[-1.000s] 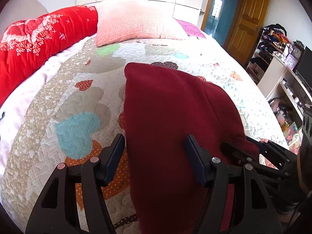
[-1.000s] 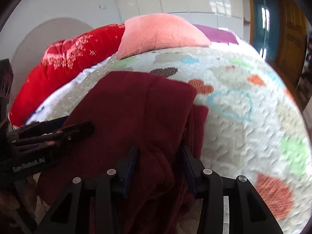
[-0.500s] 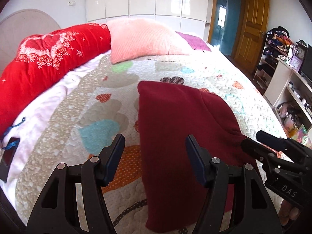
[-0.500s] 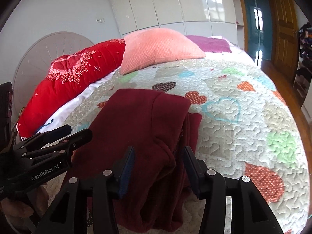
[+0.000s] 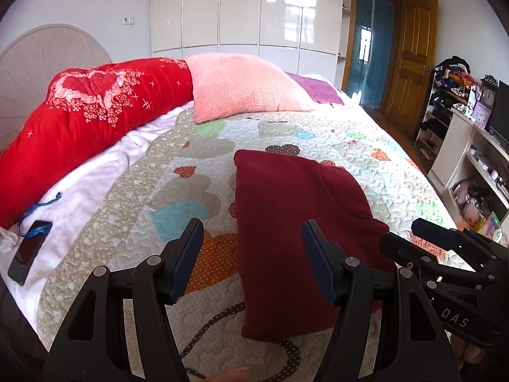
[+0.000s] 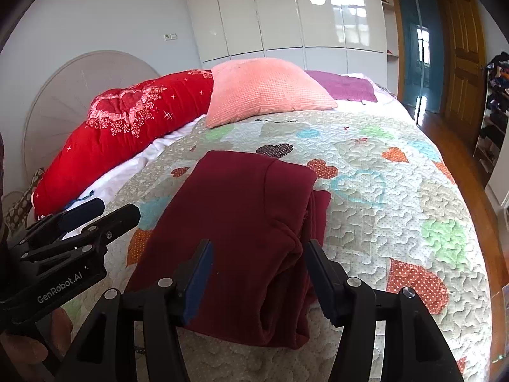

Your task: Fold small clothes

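Note:
A dark red garment (image 5: 286,222) lies folded into a long strip on the heart-patterned quilt (image 5: 178,191); it also shows in the right wrist view (image 6: 241,222). My left gripper (image 5: 253,248) is open and empty, raised above the garment's near left edge. My right gripper (image 6: 257,270) is open and empty, raised above the garment's near right side, where the layers bunch. Each gripper shows in the other's view: the right one (image 5: 445,254) and the left one (image 6: 73,232).
A red bolster (image 5: 79,117), a pink pillow (image 5: 241,92) and a purple cloth (image 5: 311,92) lie at the head of the bed. A phone (image 5: 28,251) lies on the white sheet at left. Shelves (image 5: 470,146) and a wooden door (image 5: 410,60) stand at right.
Both grippers have pulled back and risen away from the garment. The garment lies still in its folded strip. The right gripper's jaws have opened wider.

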Demonstrator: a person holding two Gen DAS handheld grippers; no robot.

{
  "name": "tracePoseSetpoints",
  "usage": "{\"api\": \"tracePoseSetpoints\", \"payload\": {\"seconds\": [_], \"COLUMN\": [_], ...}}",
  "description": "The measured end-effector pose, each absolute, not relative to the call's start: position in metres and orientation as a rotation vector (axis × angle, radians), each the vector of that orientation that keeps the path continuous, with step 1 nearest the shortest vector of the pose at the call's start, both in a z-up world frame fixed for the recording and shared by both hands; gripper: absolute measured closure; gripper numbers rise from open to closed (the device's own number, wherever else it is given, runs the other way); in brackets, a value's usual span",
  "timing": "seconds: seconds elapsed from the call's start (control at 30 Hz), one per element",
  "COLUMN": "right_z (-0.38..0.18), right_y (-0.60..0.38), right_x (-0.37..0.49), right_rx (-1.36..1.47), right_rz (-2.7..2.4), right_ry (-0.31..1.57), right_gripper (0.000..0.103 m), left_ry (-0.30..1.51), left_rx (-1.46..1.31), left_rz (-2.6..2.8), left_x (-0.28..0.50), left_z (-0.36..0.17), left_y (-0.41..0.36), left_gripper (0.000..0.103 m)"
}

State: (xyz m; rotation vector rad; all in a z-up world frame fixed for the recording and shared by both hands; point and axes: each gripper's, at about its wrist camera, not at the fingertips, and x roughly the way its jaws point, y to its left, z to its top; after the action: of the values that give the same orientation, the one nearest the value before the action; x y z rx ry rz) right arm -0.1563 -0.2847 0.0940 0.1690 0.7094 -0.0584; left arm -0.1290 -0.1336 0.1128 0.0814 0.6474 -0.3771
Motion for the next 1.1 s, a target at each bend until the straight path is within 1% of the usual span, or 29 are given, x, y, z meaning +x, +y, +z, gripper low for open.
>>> {"api": "tracePoseSetpoints", "payload": {"seconds": [0.1,0.17,1.1], "right_z": [0.097,0.098,0.092], "right_y": [-0.284,-0.284,-0.274], "right_x": [-0.16,-0.162,-0.163], "right_rx": [0.175,0.179,0.179], "right_rz": [-0.061,-0.059,-0.031], "right_ry": [0.701,0.699,0.728], "right_gripper": [0.041,0.04,0.04], "left_ry": [0.643,0.642,0.655], "left_rx": [0.087,0.087,0.083], "left_rz": [-0.373,-0.371,-0.365], "left_x": [-0.133,-0.135,-0.137], "left_z": [0.114,0.115,0.112], "left_y": [-0.133,-0.132,-0.128], "left_gripper": [0.038,0.038,0.038]}}
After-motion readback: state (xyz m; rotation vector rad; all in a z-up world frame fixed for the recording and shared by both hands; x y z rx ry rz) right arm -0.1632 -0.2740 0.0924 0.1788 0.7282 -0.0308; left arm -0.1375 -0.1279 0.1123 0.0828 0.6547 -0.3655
